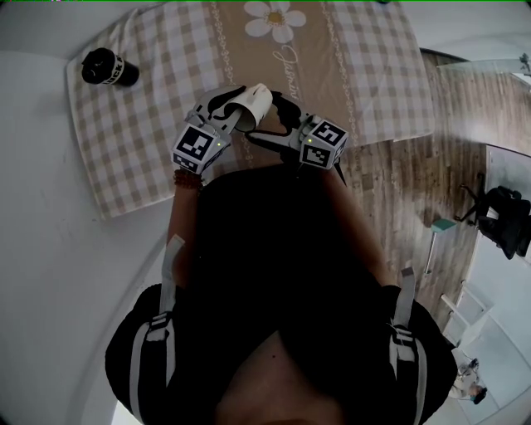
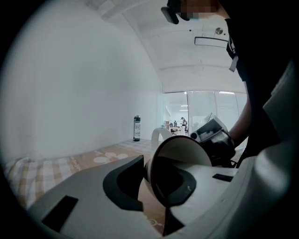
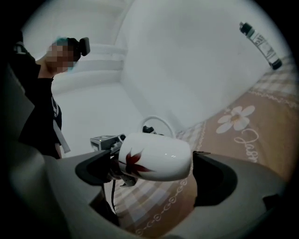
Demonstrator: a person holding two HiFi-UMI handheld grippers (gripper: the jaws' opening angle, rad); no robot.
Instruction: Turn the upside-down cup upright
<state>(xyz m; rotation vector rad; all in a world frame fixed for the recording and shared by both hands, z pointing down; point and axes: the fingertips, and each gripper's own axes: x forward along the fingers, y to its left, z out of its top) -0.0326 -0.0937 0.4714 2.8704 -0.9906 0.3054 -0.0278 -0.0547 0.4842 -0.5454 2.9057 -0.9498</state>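
Note:
A white cup [image 1: 253, 105] with a red leaf print [image 3: 133, 163] is held in the air over the checked tablecloth [image 1: 149, 124], lying on its side with the handle [image 3: 159, 123] upward. My left gripper [image 1: 231, 112] is shut on the cup's rim: in the left gripper view one pad sits inside the mouth [image 2: 180, 158] and the other outside the wall. My right gripper [image 3: 154, 175] stands open, its jaws wide on either side of the cup's body, and neither pad presses on it. The right gripper [image 1: 278, 126] is close beside the left one.
A dark bottle [image 1: 108, 68] stands at the cloth's far left corner. A daisy print [image 1: 275, 18] marks the beige middle strip. The table's white top [image 1: 41, 207] extends to the left; wood floor [image 1: 390, 191] and a black chair [image 1: 502, 220] lie to the right.

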